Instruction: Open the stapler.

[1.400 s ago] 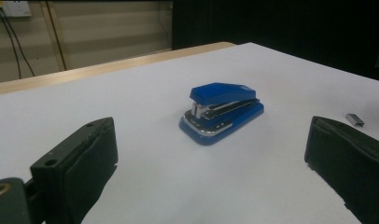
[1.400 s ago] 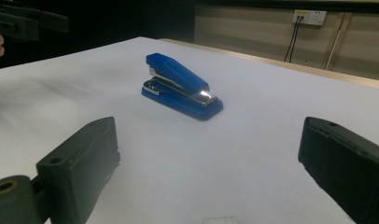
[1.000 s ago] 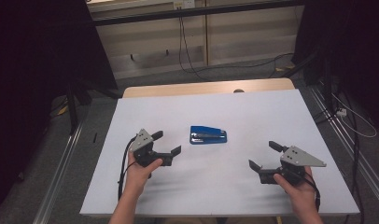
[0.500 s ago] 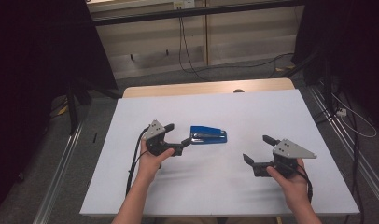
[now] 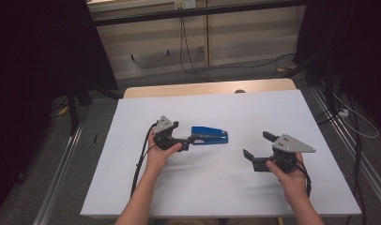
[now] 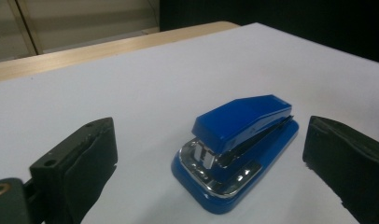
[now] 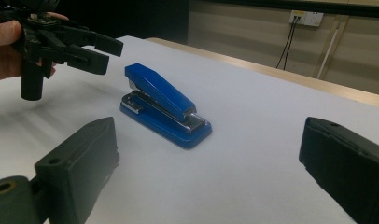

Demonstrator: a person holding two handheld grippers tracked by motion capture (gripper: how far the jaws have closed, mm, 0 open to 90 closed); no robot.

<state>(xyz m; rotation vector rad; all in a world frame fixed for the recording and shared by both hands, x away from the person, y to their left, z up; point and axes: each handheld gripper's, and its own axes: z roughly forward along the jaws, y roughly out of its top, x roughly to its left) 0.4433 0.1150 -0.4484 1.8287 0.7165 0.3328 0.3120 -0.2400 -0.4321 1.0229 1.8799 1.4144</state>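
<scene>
A blue stapler (image 5: 210, 136) lies flat near the middle of the white table (image 5: 273, 108). My left gripper (image 5: 183, 132) is open just left of it, jaws pointing at its left end, one tip almost touching. In the left gripper view the stapler (image 6: 243, 116) sits between and just beyond the spread jaws, metal rear end nearest. My right gripper (image 5: 257, 145) is open and holds nothing, a short way right of the stapler and nearer to me. The right gripper view shows the stapler (image 7: 164, 105) ahead, with the left gripper (image 7: 96, 53) beyond it.
A bare wooden strip (image 5: 202, 88) runs along the table's far edge. Behind it are a pale wall panel and hanging cables (image 5: 186, 42). Metal rails (image 5: 62, 178) flank the table on the floor. Open white surface lies all around the stapler.
My left gripper has moved right and forward until its jaws reach the stapler's left end. My right gripper has shifted slightly left toward the stapler. The stapler has not moved.
</scene>
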